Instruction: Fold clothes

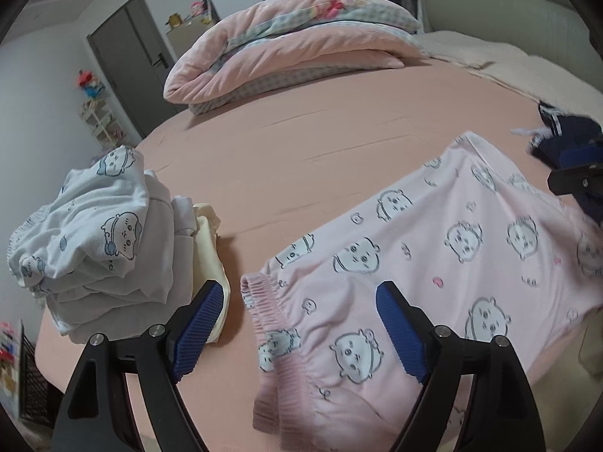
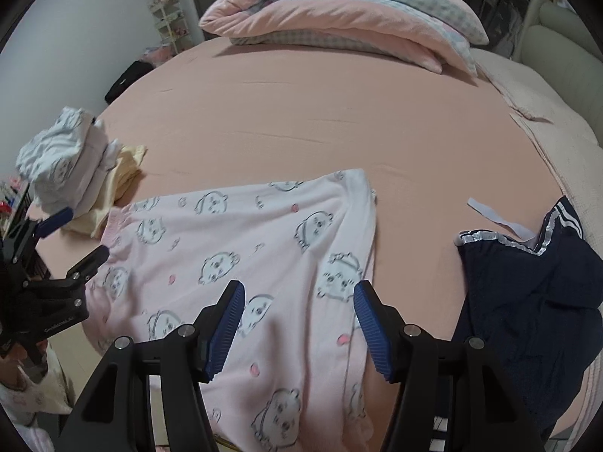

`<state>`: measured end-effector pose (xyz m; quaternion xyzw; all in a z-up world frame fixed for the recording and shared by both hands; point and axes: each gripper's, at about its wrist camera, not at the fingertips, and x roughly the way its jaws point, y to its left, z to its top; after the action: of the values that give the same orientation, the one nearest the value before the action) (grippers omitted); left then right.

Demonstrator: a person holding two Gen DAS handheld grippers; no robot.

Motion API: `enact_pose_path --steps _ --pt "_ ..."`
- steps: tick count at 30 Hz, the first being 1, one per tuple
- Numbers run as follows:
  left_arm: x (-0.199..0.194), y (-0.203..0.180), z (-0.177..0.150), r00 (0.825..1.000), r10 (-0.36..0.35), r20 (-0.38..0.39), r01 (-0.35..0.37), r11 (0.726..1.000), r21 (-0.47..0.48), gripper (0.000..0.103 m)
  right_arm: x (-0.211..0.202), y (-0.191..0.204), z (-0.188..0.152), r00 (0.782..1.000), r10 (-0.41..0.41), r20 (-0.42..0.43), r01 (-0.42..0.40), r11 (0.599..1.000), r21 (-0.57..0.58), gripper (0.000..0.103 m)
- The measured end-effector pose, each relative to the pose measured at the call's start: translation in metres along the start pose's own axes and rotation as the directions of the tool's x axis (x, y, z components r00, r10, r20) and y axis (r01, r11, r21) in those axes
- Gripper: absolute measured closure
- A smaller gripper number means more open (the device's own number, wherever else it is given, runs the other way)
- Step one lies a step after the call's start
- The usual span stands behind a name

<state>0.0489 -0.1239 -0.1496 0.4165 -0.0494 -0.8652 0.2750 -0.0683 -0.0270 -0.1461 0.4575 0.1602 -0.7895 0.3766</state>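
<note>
Pink cartoon-print pajama pants [image 1: 433,248] spread flat on the near part of the bed [image 1: 301,143], elastic waistband [image 1: 264,312] toward the left, leg hems toward the right; in the right wrist view the far edge of the pants running as a clean line up to a corner near the middle of the mattress. Left tool [image 1: 301,324] over the waistband end, released, blue pads [image 1: 199,324] standing wide on either side of the gathered band, nothing pinched between them. Right tool [image 2: 299,324] above the leg portion of the same pants, likewise released, pads apart with cloth below them but not clamped; whether the pads touch the fabric, cannot tell. Small pile of folded clothes [image 1: 90,233] at the left edge of the bed, a white-and-blue printed piece on top and a pale yellow garment [image 2: 120,180] at its base, just beside the waistband. Dark navy garment with white stripes [image 2: 527,293] bunched at the right, near the bed's front edge, well apart from the pants' far corner, a strip of bare sheet between them. Thin white strip [image 2: 497,218] lying by the navy piece. Wide open stretch of pink sheet beyond the pants, running back to a folded pink quilt [image 1: 294,41] at the far side. Padded headboard [image 2: 557,49] at far right; door and small shelf past the bed's left side.
</note>
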Motion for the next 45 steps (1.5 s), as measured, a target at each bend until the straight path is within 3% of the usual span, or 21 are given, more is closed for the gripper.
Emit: enact_pose_path --steps 10,16,20,24,27,30,34,38,43,45 --pt "-0.014 -0.012 -0.023 1.000 -0.015 -0.014 0.016 0.999 0.044 0.020 -0.018 0.019 -0.034 0.999 -0.043 0.010 0.043 0.998 -0.039 0.043" --pt "-0.015 -0.019 -0.041 0.999 -0.012 -0.031 0.016 0.993 0.114 0.020 -0.026 0.034 -0.055 0.995 -0.096 -0.031 0.089 0.980 -0.180 0.043" --pt "-0.024 -0.029 -0.052 1.000 0.009 -0.002 -0.009 0.975 0.221 0.020 -0.033 0.048 -0.069 0.987 -0.163 0.000 0.154 0.933 -0.325 0.043" --pt "-0.039 -0.041 -0.062 0.996 0.039 0.079 -0.063 0.941 0.334 0.020 -0.028 0.059 -0.080 0.982 -0.189 0.001 0.172 0.892 -0.417 0.043" --pt "-0.048 -0.050 -0.073 0.990 0.055 0.132 -0.108 0.894 0.435 0.020 -0.024 0.068 -0.090 0.976 -0.218 0.007 0.195 0.854 -0.483 0.043" --pt "-0.050 -0.058 -0.082 0.985 0.065 0.160 -0.138 0.849 0.509 0.020 -0.024 0.081 -0.103 0.962 -0.268 0.053 0.247 0.770 -0.589 0.043" --pt "-0.044 -0.067 -0.094 0.983 0.088 0.163 -0.166 0.808 0.565 0.020 -0.021 0.092 -0.118 0.947 -0.308 0.087 0.284 0.684 -0.672 0.043" --pt "-0.046 -0.074 -0.102 0.983 0.089 0.158 -0.166 0.790 0.590 0.020 -0.013 0.099 -0.130 0.937 -0.339 0.089 0.294 0.623 -0.725 0.043" --pt "-0.052 -0.083 -0.116 0.970 0.110 0.216 -0.227 0.723 0.653 0.020 -0.004 0.102 -0.136 0.901 -0.404 0.155 0.372 0.539 -0.755 0.043" --pt "-0.052 -0.084 -0.120 0.971 0.102 0.214 -0.222 0.711 0.668 0.020 -0.002 0.100 -0.136 0.902 -0.407 0.145 0.366 0.539 -0.759 0.043"
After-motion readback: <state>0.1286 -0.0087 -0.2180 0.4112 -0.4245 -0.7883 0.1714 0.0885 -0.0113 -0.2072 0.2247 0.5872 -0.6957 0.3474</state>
